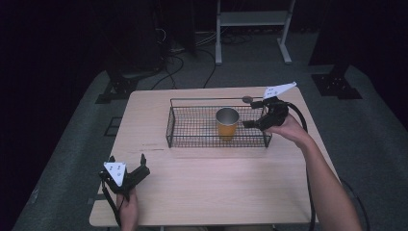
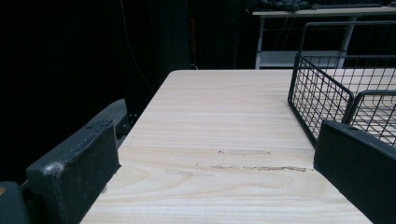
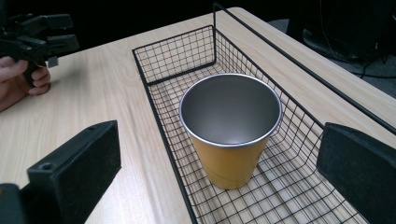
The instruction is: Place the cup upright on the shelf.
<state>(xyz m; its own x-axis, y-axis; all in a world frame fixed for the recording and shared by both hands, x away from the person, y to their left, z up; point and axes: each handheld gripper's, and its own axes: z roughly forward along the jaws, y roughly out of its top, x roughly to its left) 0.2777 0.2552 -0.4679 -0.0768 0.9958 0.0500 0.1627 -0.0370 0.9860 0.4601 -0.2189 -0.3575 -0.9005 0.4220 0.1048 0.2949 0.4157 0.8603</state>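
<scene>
One orange cup [image 3: 231,140] with a smooth metal interior stands upright inside one black wire basket [image 1: 183,124] on the pale wooden table [image 1: 216,187]. The right gripper [image 1: 257,114] hovers beside it, jaws wide; the left gripper [image 1: 126,166] jaws gape wide too.

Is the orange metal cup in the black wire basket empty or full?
Empty. The right gripper view looks straight into the upright orange metal cup in the black wire basket, and its bare silver inside shows down to the bottom.
</scene>
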